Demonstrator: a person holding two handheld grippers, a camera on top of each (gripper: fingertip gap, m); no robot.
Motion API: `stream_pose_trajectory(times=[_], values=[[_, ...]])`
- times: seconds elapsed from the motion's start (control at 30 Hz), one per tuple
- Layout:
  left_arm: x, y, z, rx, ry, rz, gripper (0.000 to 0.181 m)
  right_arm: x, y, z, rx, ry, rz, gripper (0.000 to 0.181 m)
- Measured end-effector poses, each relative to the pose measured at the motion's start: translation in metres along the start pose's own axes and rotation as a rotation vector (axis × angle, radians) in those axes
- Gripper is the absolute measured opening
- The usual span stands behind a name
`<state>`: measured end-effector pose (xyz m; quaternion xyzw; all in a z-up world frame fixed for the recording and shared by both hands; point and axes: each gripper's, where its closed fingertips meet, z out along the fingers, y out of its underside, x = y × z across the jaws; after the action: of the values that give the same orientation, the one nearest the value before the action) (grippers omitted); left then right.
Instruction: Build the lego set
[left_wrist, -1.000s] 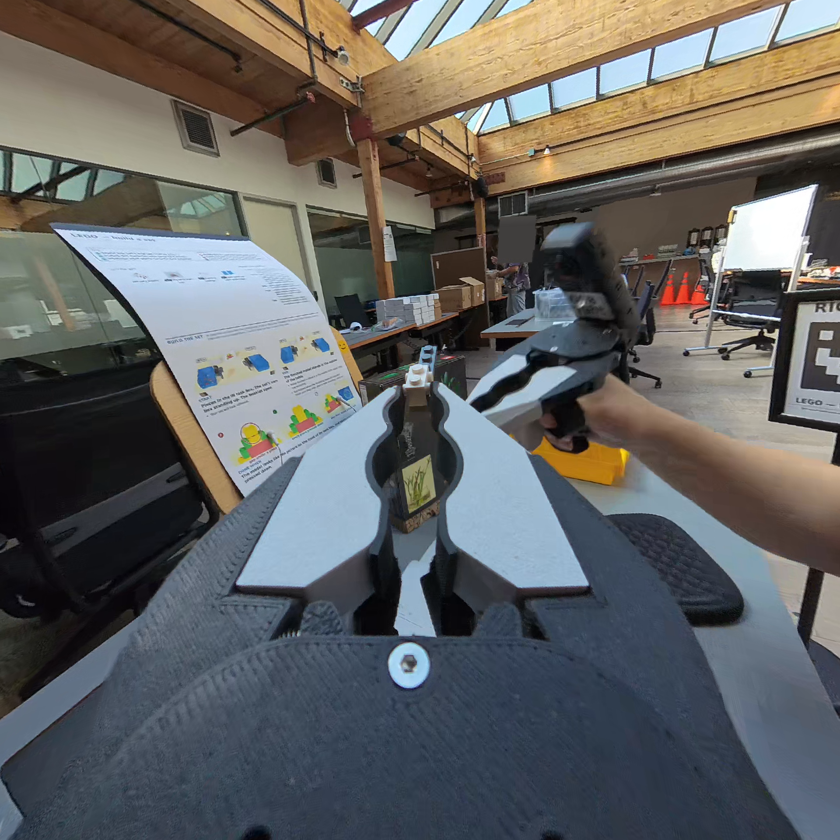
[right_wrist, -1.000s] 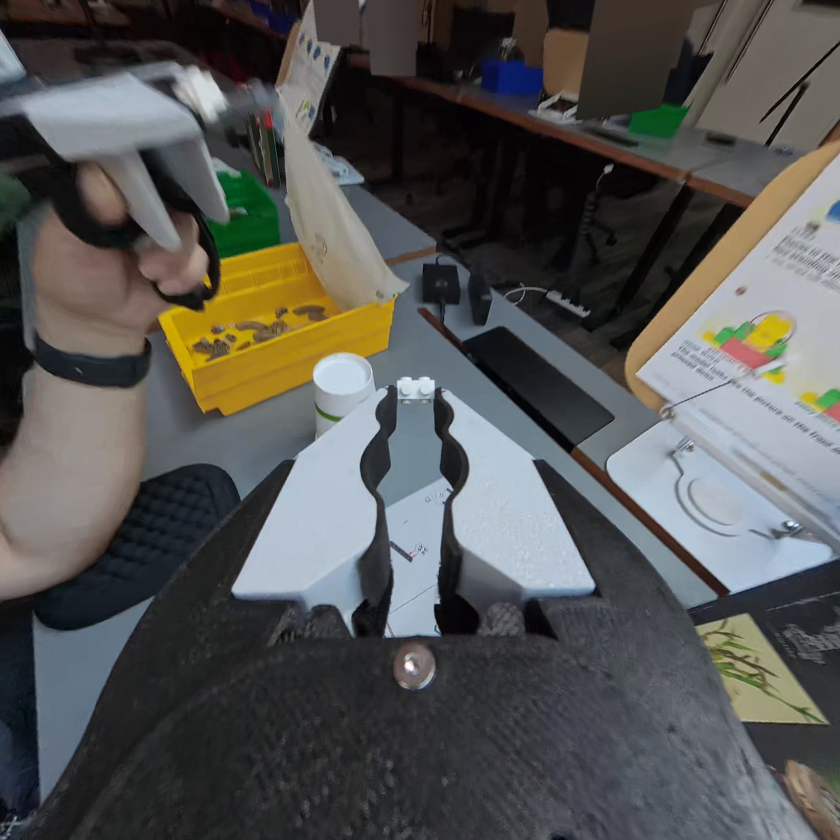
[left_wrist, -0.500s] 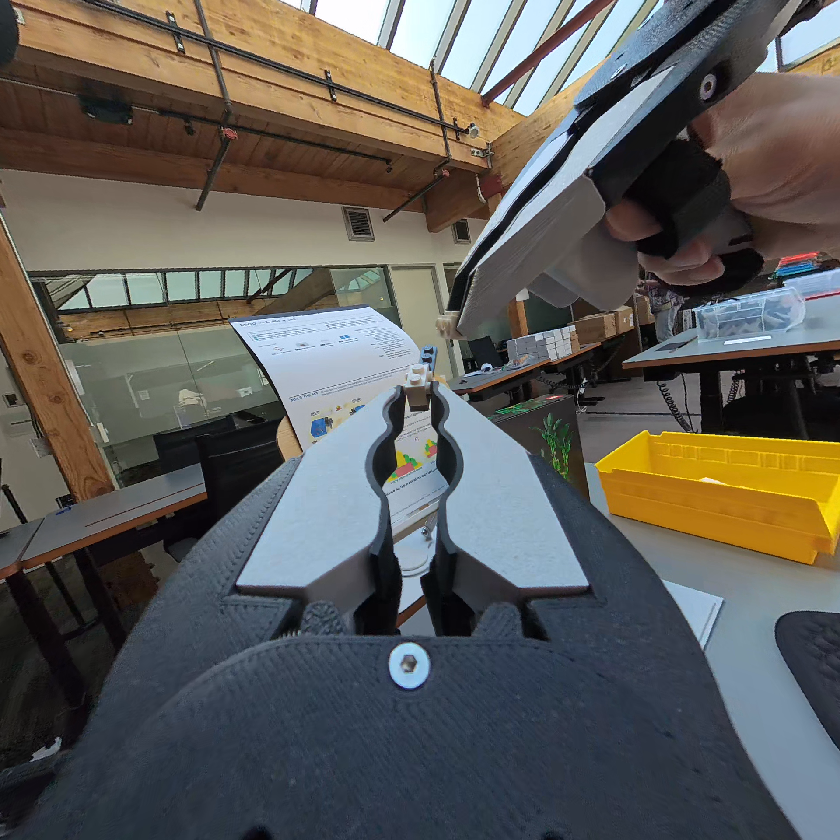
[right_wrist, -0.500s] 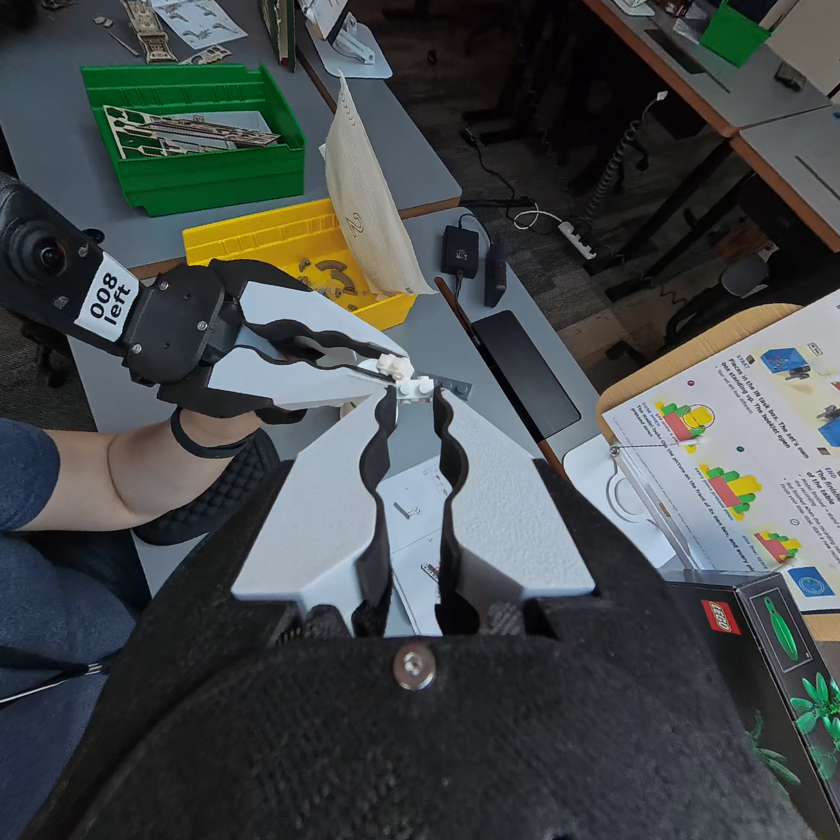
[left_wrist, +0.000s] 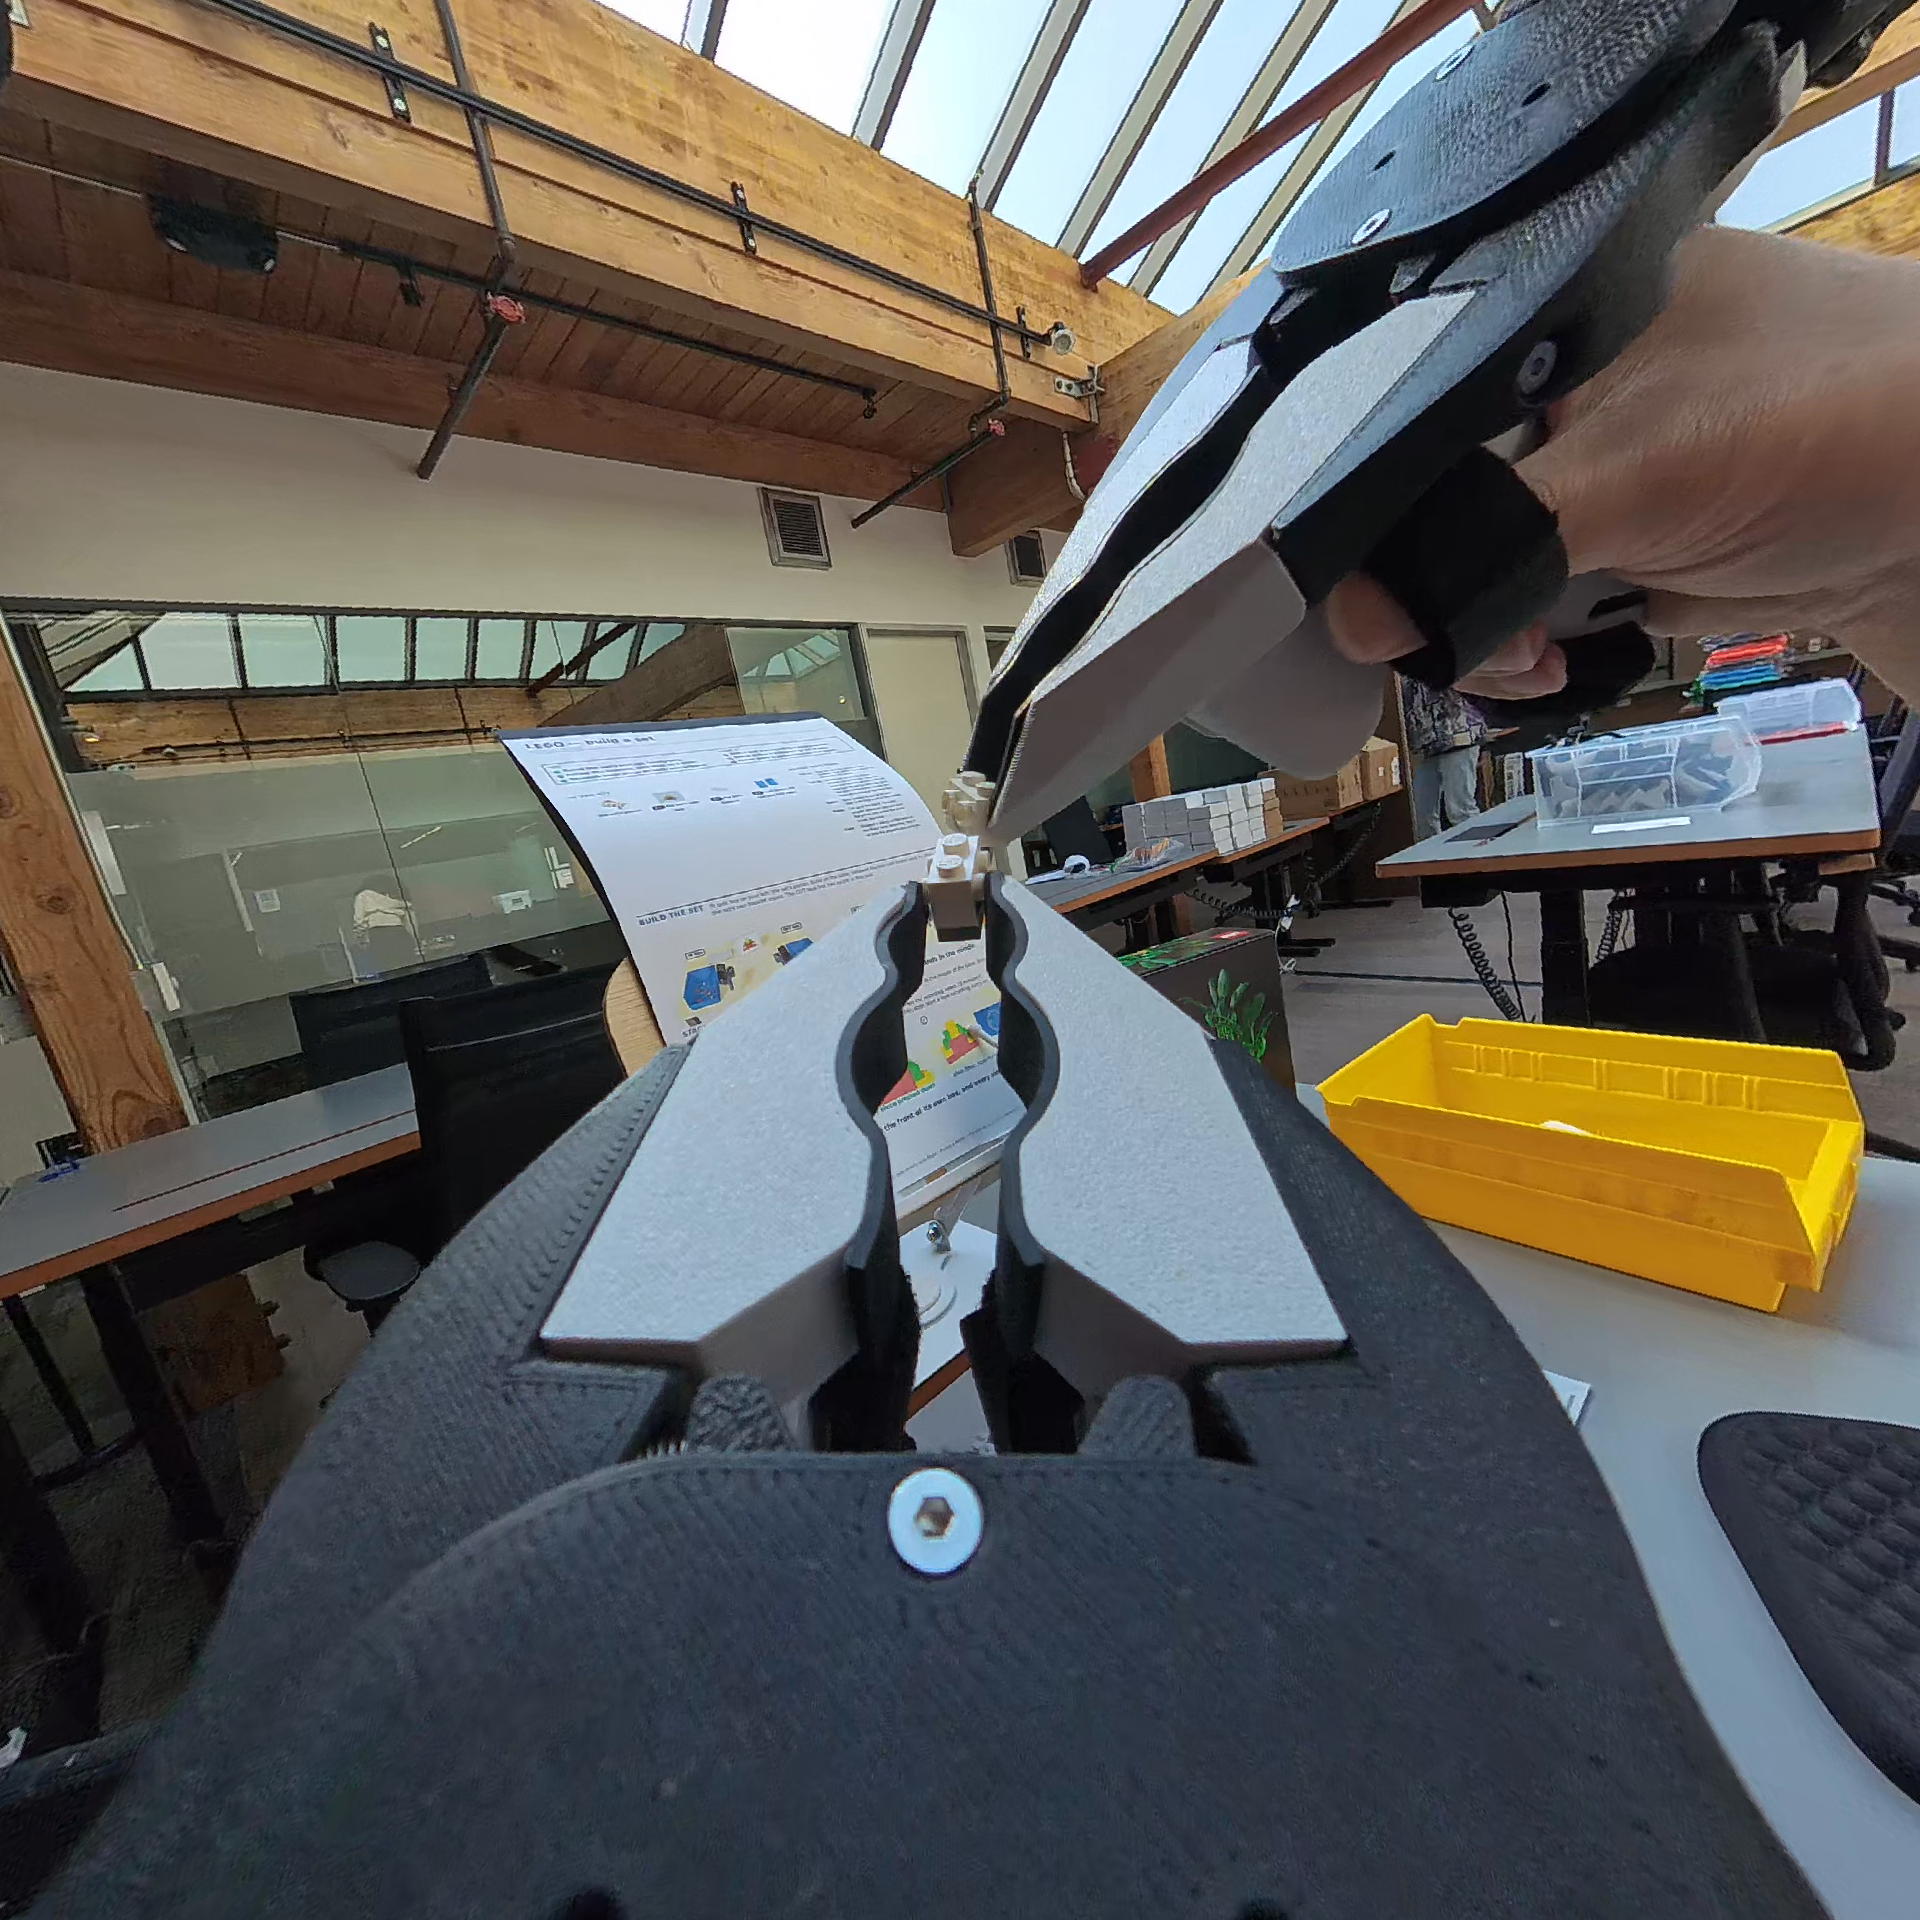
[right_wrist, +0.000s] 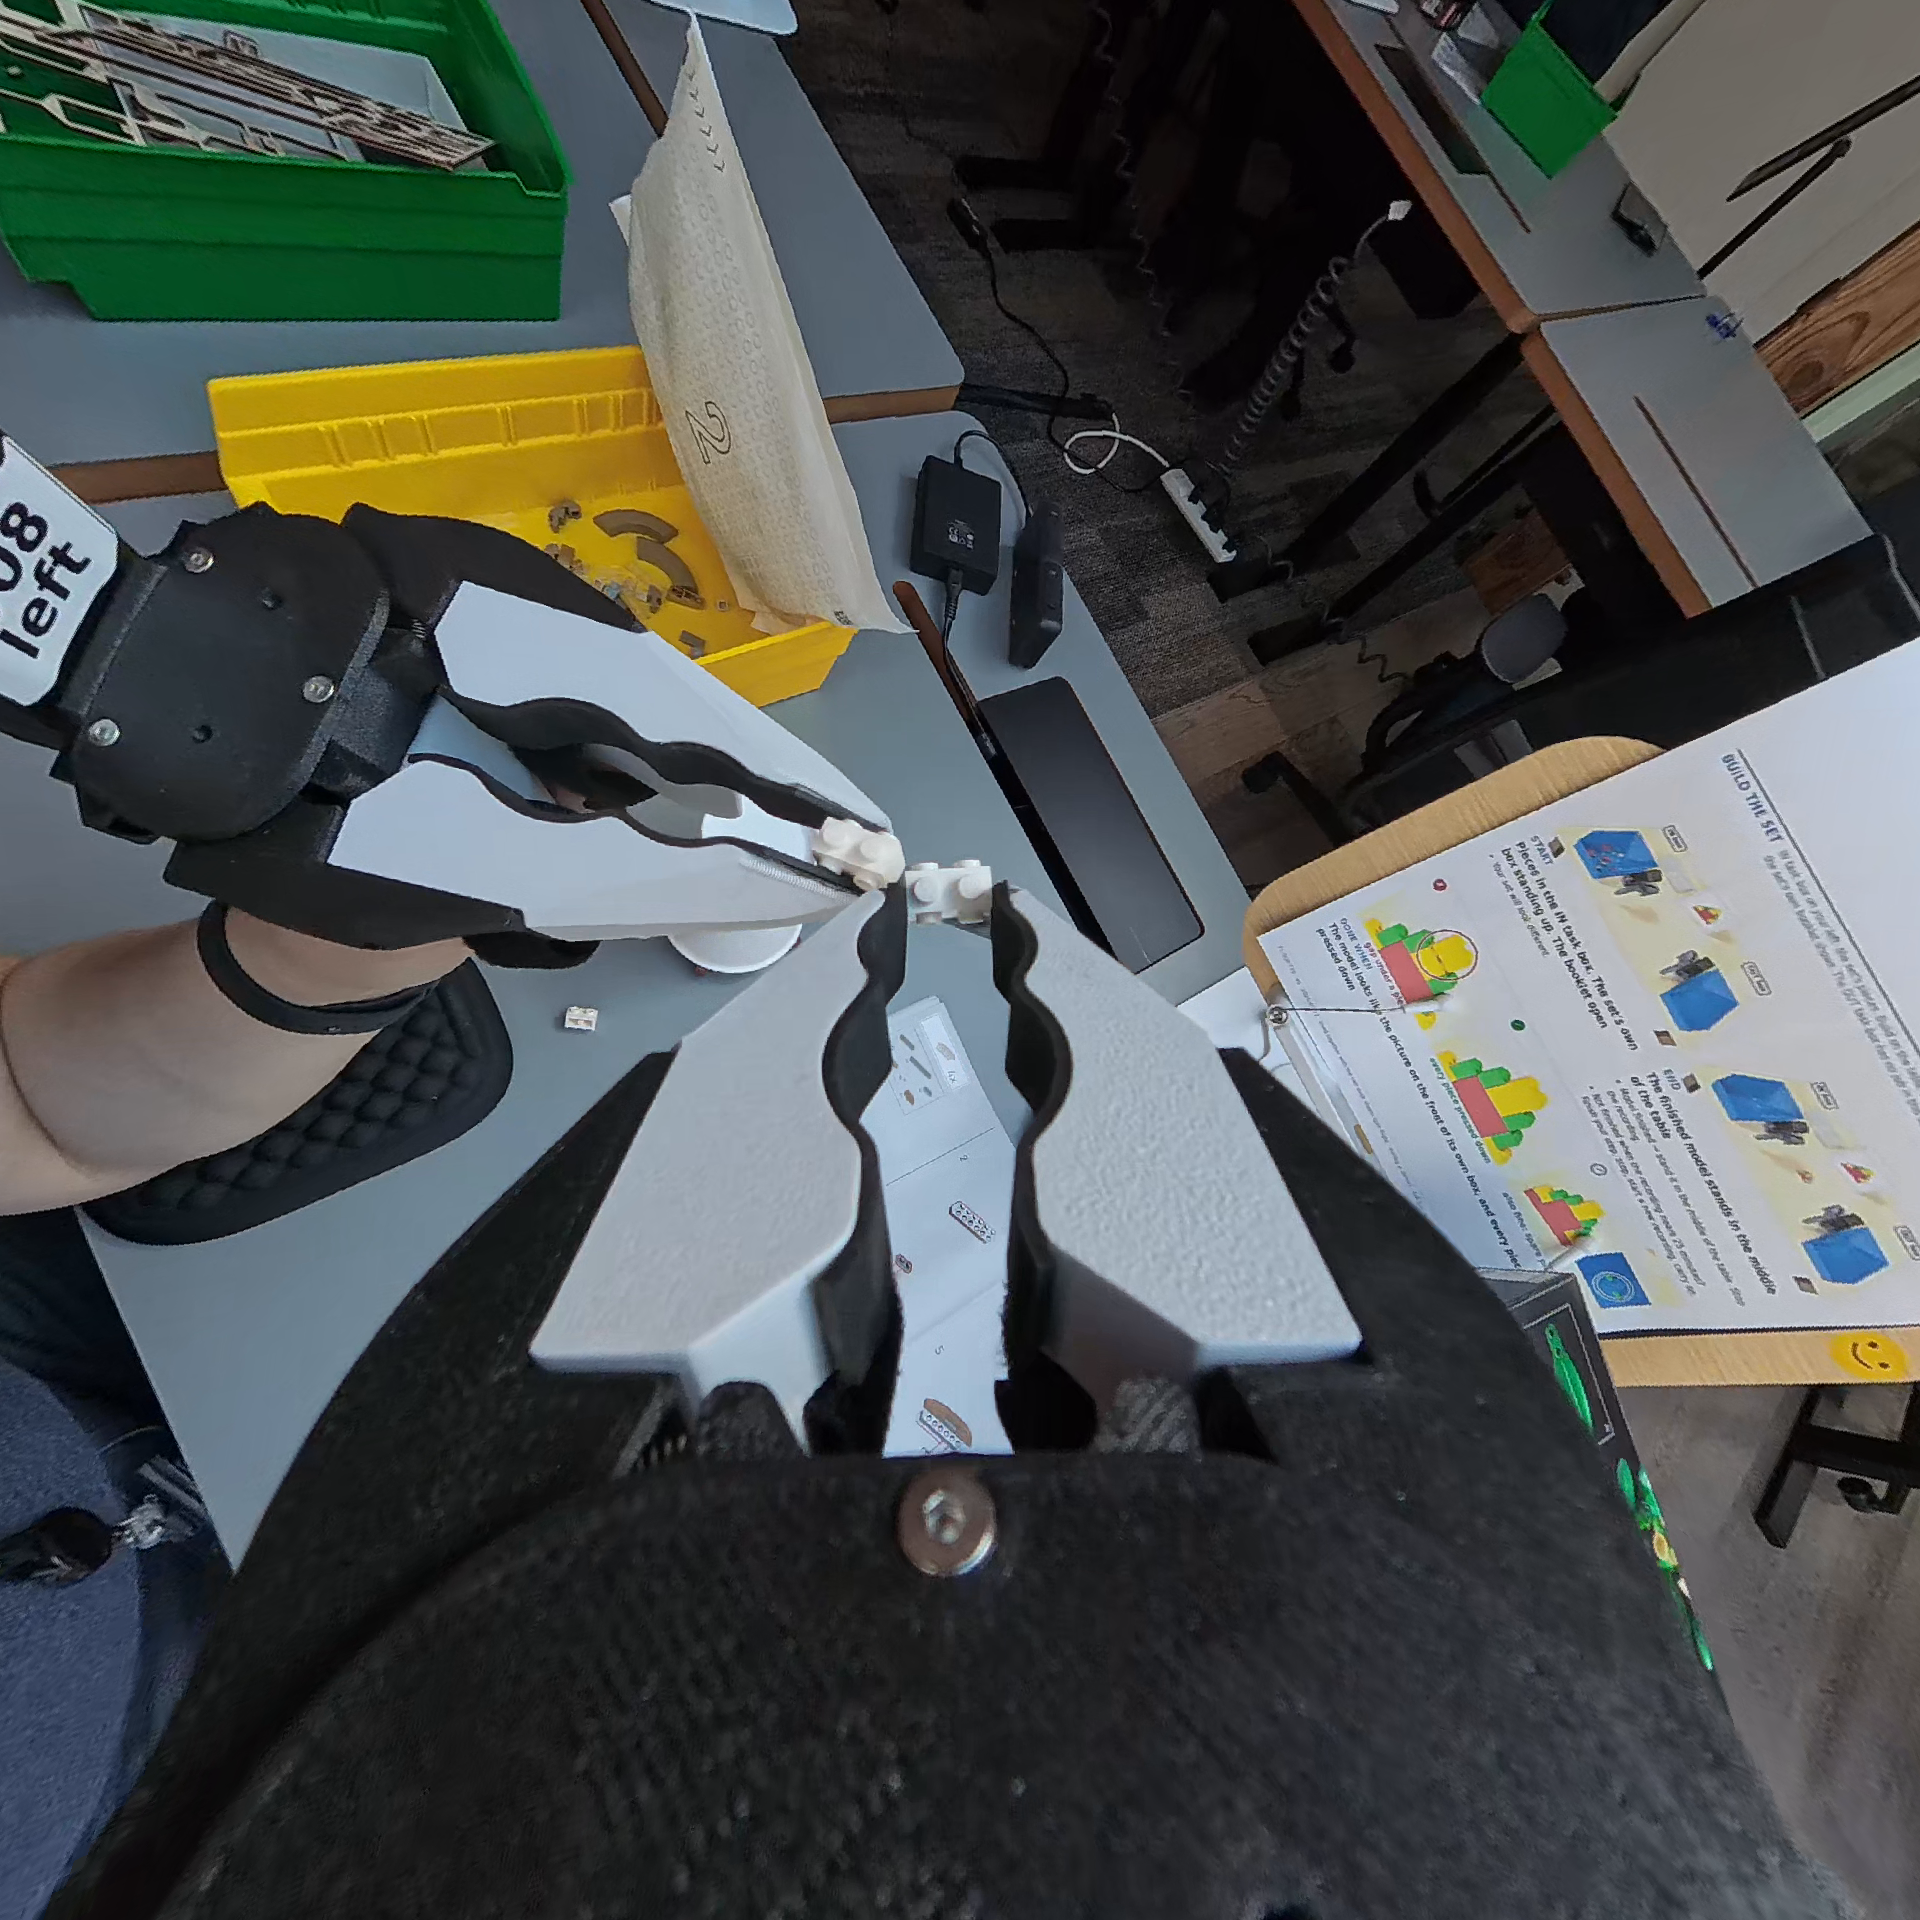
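My left gripper (left_wrist: 956, 896) is shut on a small white lego piece (left_wrist: 956, 881) at its fingertips, held up in the air. My right gripper (right_wrist: 943, 904) is shut on a small white two-stud brick (right_wrist: 945, 889). In the left wrist view the right gripper (left_wrist: 987, 810) comes down from the upper right, and its brick (left_wrist: 966, 798) sits just above the left's piece. In the right wrist view the left gripper (right_wrist: 873, 854) reaches in from the left, and its piece (right_wrist: 857, 850) is almost touching the right's brick.
A yellow bin (right_wrist: 468, 447) with small brown parts, a numbered paper bag (right_wrist: 748, 364) and a green bin (right_wrist: 260, 239) lie beyond. An instruction sheet (right_wrist: 1621, 1039) stands on a board at right. On the table are a loose white piece (right_wrist: 580, 1018), a white cup (right_wrist: 738, 940) and a black wrist pad (right_wrist: 343, 1101). Only a small space, under 4 cm, lies between the two pairs of fingers.
Both grippers rose off the table and came together. The right gripper swung in above the left's tips, so the two white pieces went from apart to nearly touching.
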<state>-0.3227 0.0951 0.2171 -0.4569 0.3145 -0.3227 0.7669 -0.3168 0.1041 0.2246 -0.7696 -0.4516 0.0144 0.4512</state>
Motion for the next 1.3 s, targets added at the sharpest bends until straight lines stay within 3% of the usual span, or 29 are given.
stream_pose_trajectory(times=[0.43,1.3], values=[[0.005,-0.0008,0.0014,-0.002,0.009,0.02,0.009,-0.0022,0.0033,-0.0009,-0.078,0.056,-0.15,0.015],[0.0103,-0.0047,0.0004,0.007,0.041,0.01,0.008,-0.0054,0.0058,-0.0049,-0.079,0.039,-0.233,0.016]])
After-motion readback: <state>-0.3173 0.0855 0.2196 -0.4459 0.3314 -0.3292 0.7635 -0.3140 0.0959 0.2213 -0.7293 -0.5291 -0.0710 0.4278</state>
